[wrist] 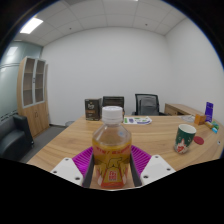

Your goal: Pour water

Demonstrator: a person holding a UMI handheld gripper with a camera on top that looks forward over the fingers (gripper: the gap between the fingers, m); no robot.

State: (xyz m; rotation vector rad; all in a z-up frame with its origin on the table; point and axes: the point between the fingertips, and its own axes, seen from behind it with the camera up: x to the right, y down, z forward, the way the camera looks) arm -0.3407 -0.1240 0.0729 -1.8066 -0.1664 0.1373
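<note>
- Clear plastic bottle [112, 148], white cap, amber liquid inside, an orange-and-green label around its body: standing upright between the two fingers of the gripper [112, 172], close ahead of the camera.
- Magenta pads [84, 159] are showing at either side of the bottle's lower body and appear to be pressing against it; the fingers are clamping the bottle, as far as the view shows.
- White finger tips are jutting outward at either side, below the pads.
- Light wooden table [70, 140] is stretching away beyond the bottle toward the far wall.
- Paper cup [185, 137], white with a green and red pattern, is standing upright on the table, ahead of the fingers and off to the right, apart from the bottle.
- Small items are lying on the table beyond the cup; too small to identify.
- Papers [137, 121] are lying flat on the table behind the bottle.
- Black office chair [147, 104] is standing at the far side of the table.
- Wooden cabinet [33, 93] with glass doors is standing against the left wall.
- Dark sofa [14, 138] is sitting in front of the cabinet, beside the table.
- Ceiling light panel [31, 25] is glowing overhead.
</note>
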